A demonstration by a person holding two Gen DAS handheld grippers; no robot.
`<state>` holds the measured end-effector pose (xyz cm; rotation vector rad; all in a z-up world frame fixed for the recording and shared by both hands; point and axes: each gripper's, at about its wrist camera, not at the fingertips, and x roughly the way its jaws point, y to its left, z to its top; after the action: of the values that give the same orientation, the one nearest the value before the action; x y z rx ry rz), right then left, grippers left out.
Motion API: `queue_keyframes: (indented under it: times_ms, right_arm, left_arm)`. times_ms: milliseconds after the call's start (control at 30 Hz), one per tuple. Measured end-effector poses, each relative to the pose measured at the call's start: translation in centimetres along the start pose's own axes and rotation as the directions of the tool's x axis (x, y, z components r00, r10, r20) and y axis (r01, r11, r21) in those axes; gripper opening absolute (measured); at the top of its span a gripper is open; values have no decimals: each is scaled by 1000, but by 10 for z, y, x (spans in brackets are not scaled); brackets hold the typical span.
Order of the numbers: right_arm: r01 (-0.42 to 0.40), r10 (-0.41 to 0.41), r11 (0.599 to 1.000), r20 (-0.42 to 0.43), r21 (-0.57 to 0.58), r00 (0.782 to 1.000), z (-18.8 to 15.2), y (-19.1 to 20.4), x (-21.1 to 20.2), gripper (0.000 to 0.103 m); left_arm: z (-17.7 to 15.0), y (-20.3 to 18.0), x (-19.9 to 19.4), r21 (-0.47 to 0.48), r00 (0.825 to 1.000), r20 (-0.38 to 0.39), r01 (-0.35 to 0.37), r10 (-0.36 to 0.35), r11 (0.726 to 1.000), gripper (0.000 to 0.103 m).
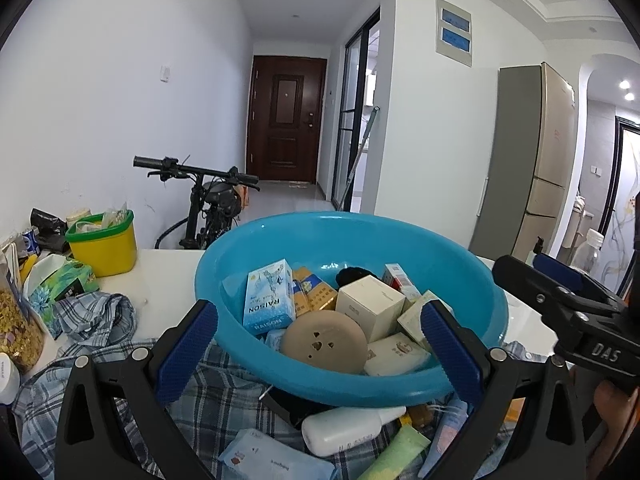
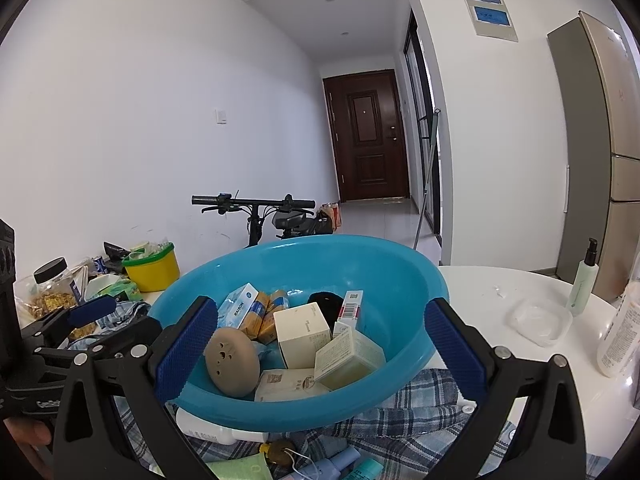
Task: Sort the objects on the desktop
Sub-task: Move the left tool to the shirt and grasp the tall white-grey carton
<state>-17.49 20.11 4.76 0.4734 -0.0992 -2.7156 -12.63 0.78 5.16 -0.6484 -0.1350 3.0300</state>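
I judge I am between picks: the round blue plastic basin (image 1: 352, 304) on the white table (image 2: 500, 284) already holds boxes. Next I must choose a loose piece, maybe the white plastic bottle (image 1: 348, 428) on the checked cloth (image 1: 100, 360) at the near edge. My left gripper (image 1: 320, 344) and right gripper (image 2: 320, 344) are both spread wide and hold nothing.

You have one blue basin (image 1: 472, 276) holding about eight items, one yellow tub (image 1: 105, 249), one plaid shirt (image 1: 100, 320), two grippers, both open.
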Motion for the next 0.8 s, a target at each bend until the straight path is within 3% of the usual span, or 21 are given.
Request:
queue_keyframes:
  times_ms: [300, 533, 800]
  right_arm:
    - [-7, 7, 1000, -12, -10, 1000, 0, 4, 0, 103]
    - [-3, 3, 1000, -18, -27, 1000, -1, 8, 1, 103]
    - [-2, 1, 999, -22, -39, 1000, -1, 11, 1, 103]
  left_arm:
    - [-10, 9, -36, 33, 1000, -16, -10, 10, 999, 103]
    - [-47, 1, -82, 119, 997, -70, -13, 21, 993, 103]
    - [-106, -4, -97, 92, 969, -246, 32, -8, 995, 103]
